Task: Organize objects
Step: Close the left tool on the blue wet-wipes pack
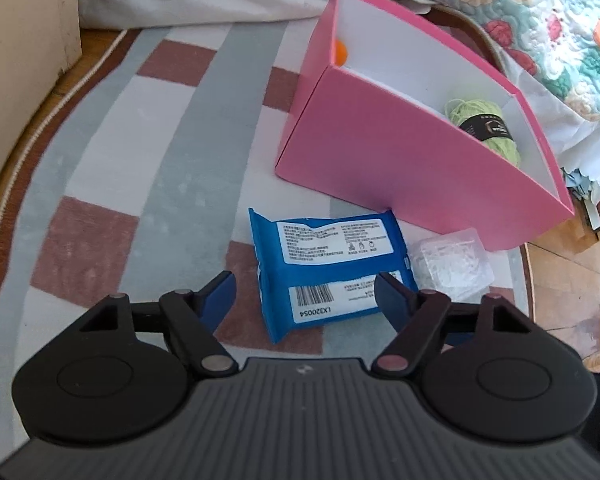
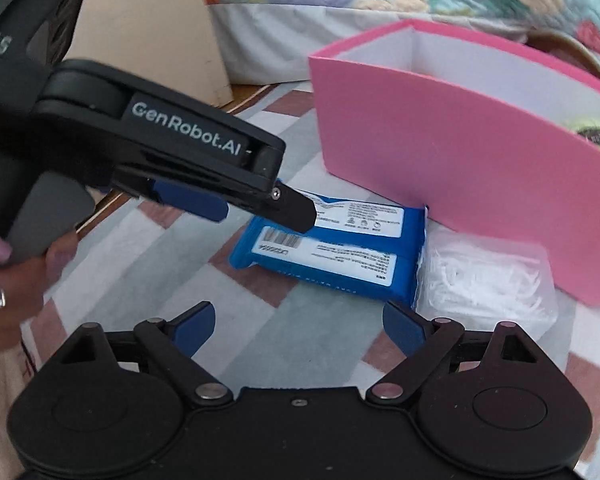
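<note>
A blue wipes packet point(image 1: 328, 264) lies label-up on the striped rug, just in front of a pink box point(image 1: 412, 160). My left gripper point(image 1: 306, 284) is open, its fingers on either side of the packet's near end, above it. A clear plastic case of white bits point(image 1: 452, 264) lies right of the packet. The box holds a green yarn ball point(image 1: 484, 128) and an orange thing point(image 1: 340, 51). In the right wrist view my right gripper point(image 2: 300, 318) is open and empty, short of the packet point(image 2: 336, 248) and the clear case point(image 2: 484, 280). The left gripper point(image 2: 236, 204) hangs over the packet there.
The pink box point(image 2: 460, 184) stands against a bed with a floral quilt point(image 1: 540, 20). A beige furniture side point(image 1: 24, 40) stands at the left. Wooden floor point(image 1: 572, 280) shows beyond the rug's right edge.
</note>
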Demonstrator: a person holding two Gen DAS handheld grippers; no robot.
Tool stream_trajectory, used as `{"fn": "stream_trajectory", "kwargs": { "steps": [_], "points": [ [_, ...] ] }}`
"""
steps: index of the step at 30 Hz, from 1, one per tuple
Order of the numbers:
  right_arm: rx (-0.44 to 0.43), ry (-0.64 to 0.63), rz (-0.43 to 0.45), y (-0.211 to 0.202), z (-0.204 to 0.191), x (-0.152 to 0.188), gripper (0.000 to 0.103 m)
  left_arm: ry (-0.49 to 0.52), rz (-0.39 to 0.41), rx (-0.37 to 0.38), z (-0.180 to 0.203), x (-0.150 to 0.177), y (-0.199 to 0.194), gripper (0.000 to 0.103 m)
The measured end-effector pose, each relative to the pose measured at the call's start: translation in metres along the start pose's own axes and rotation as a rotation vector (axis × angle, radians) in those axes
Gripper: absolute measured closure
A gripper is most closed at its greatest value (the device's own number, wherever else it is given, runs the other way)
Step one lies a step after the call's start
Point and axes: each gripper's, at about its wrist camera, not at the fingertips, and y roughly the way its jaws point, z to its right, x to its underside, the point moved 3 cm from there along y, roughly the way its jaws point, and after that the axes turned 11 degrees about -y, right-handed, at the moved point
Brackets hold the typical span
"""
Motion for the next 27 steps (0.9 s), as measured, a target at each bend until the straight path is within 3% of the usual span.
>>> {"fn": "stream_trajectory", "kwargs": {
  "steps": [4,6,9,14,19,22,24,27],
  "points": [
    [0.067,0.000,-0.015,0.003,0.002,0.002,0.010,-0.005,0.007,-0.024,-0.002,-0.003,0.008,0.033],
    [0.070,0.007,-0.009,0.003,0.002,0.003,0.009,-0.013,0.029,-0.029,-0.003,-0.004,0.007,0.044],
    [0.084,0.034,-0.048,0.008,0.002,0.002,0.010,-0.042,0.015,-0.054,-0.011,-0.007,0.014,0.045],
    [0.067,0.188,-0.024,0.012,0.029,0.003,0.011,-0.058,0.014,-0.049,-0.017,-0.008,0.015,0.052],
    [0.089,0.145,0.003,0.015,0.035,0.003,0.013,-0.071,0.011,-0.031,-0.017,-0.008,0.016,0.067],
    [0.103,0.094,0.006,0.016,0.034,0.004,0.016,-0.078,0.014,-0.026,-0.018,-0.008,0.016,0.070],
    [0.097,0.087,0.022,0.015,0.038,0.005,0.026,-0.089,0.007,-0.007,-0.018,-0.008,0.017,0.076],
    [0.065,0.073,0.030,0.014,0.041,0.004,0.039,-0.082,0.007,0.000,-0.016,-0.007,0.017,0.076]
  ]
}}
